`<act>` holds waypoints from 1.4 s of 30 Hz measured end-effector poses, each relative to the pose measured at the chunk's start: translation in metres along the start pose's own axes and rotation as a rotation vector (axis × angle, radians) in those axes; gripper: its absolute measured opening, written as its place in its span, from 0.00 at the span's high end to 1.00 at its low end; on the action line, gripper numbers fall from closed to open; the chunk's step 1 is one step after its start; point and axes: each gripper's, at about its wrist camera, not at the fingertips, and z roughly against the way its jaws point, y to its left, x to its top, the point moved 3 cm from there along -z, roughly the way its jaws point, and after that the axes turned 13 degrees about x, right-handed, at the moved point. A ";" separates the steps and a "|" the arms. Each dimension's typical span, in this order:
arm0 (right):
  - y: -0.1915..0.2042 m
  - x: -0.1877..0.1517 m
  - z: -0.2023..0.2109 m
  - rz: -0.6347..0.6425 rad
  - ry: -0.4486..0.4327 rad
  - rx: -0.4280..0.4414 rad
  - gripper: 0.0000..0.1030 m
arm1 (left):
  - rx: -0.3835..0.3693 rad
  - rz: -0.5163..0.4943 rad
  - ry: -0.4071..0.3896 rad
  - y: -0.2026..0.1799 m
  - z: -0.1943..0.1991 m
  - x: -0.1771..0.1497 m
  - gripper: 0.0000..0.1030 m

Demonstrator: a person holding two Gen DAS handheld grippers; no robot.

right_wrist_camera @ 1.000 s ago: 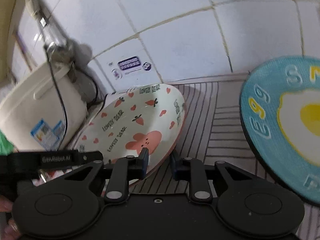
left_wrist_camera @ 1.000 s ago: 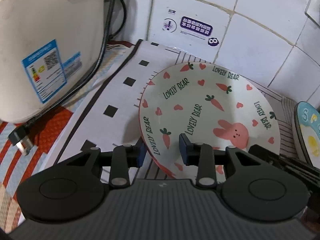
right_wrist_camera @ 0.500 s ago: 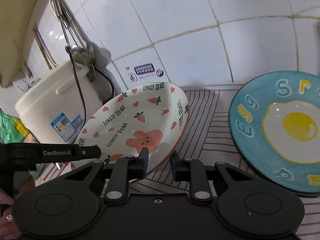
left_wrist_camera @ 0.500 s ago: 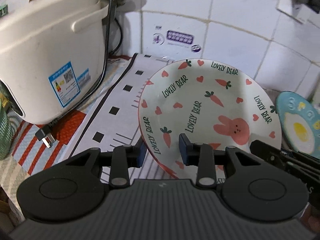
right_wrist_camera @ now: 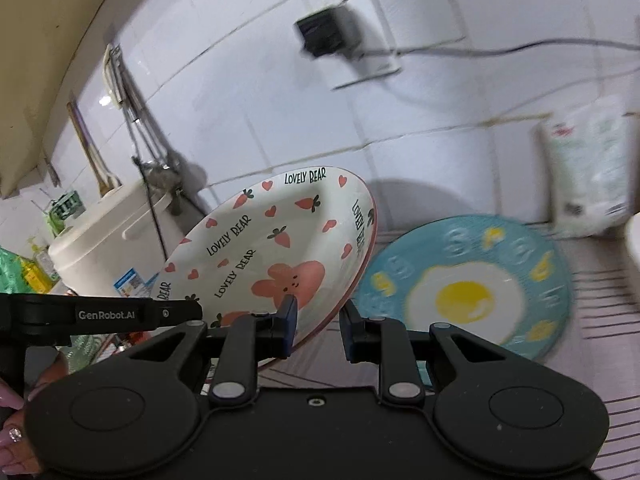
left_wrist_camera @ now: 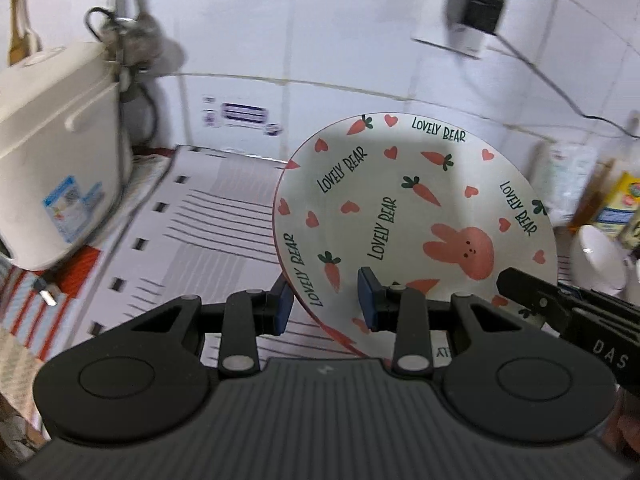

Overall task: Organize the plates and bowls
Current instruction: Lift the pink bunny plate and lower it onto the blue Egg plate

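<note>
You hold the rabbit plate (left_wrist_camera: 416, 216) tilted and lifted above the striped mat (left_wrist_camera: 208, 216). Your left gripper (left_wrist_camera: 325, 306) clamps its near rim; your right gripper (right_wrist_camera: 318, 326) clamps the opposite rim. The egg plate (right_wrist_camera: 464, 284) lies flat on the mat, toward its right edge. A rice cooker (left_wrist_camera: 56, 160) stands at the mat's left edge.

Striped mat (left_wrist_camera: 208, 232) at left center lies open; rice cooker (left_wrist_camera: 52, 160) blocks far left, egg plate (right_wrist_camera: 464, 284) crowds lower right.
</note>
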 end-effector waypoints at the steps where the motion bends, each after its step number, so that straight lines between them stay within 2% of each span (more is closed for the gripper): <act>1: -0.004 0.003 0.008 -0.001 -0.003 -0.014 0.74 | -0.016 -0.004 0.005 -0.007 0.000 0.000 0.68; 9: -0.043 0.011 0.045 -0.035 -0.007 -0.090 0.74 | -0.072 -0.062 0.035 -0.060 -0.007 -0.004 0.69; 17: -0.078 0.006 0.054 -0.094 0.011 -0.145 0.74 | -0.100 -0.086 0.117 -0.091 -0.030 -0.013 0.68; 23: -0.095 0.000 0.046 -0.118 0.036 -0.176 0.73 | -0.088 -0.105 0.152 -0.100 -0.045 -0.014 0.69; 34: -0.102 0.007 0.032 -0.172 0.105 -0.233 0.74 | -0.084 -0.146 0.212 -0.107 -0.060 -0.011 0.69; 38: -0.104 0.005 0.027 -0.172 0.124 -0.256 0.73 | -0.091 -0.151 0.284 -0.109 -0.067 -0.010 0.68; 42: -0.106 0.003 0.023 -0.169 0.142 -0.277 0.73 | -0.090 -0.168 0.305 -0.111 -0.073 -0.009 0.68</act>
